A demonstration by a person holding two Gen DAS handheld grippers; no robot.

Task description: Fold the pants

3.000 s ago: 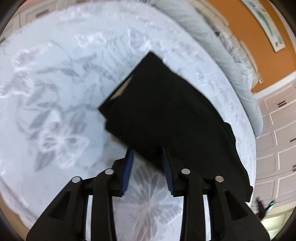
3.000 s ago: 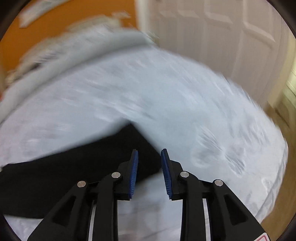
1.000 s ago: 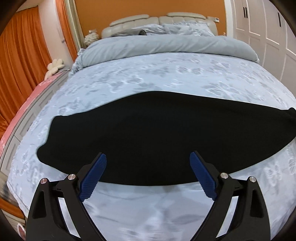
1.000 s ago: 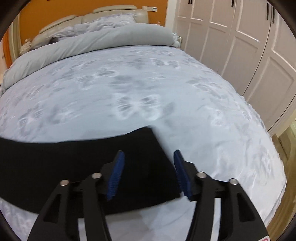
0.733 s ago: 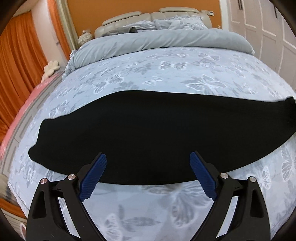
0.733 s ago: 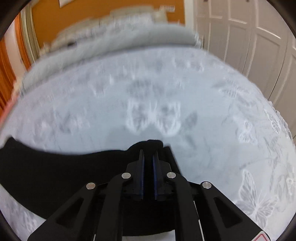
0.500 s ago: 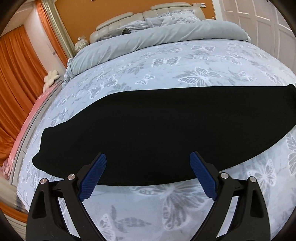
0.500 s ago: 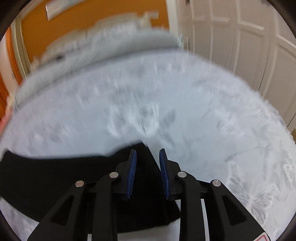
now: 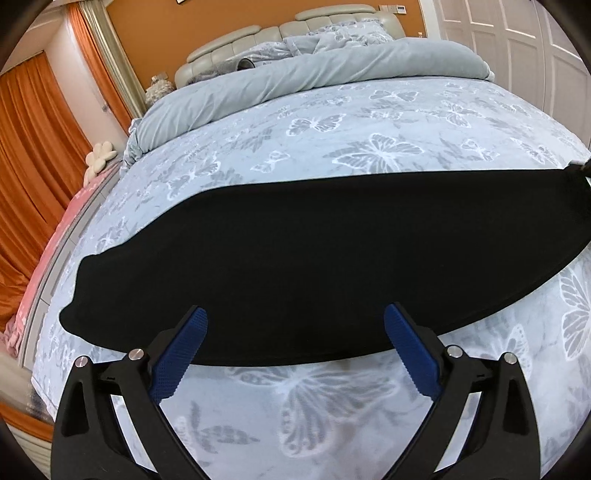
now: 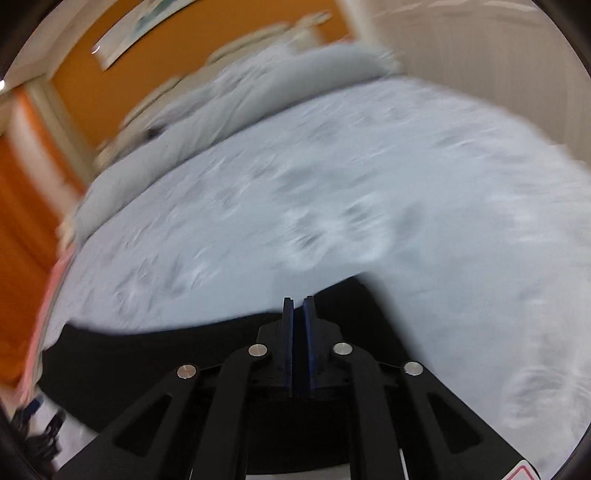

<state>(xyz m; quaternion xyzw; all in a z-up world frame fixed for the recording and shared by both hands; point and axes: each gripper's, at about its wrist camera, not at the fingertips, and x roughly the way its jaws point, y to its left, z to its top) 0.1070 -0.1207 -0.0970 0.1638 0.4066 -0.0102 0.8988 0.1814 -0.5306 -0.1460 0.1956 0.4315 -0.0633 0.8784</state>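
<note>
Soft, limp pants [image 9: 295,258] on bed [image 9: 369,122]; right tongs [image 10: 298,301] pinch the end, left tongs [image 9: 295,332] wide above the near edge.

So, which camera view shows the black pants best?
The left wrist view: the black pants lie sharp and nearly full length across the bed. The right wrist view is blurred and shows only one end under the right gripper.

Butterfly-print bedspread [image 9: 369,155], grey duvet [image 9: 295,77] (bunched at headboard [image 9: 280,29]), orange curtains [image 9: 26,166].
</note>
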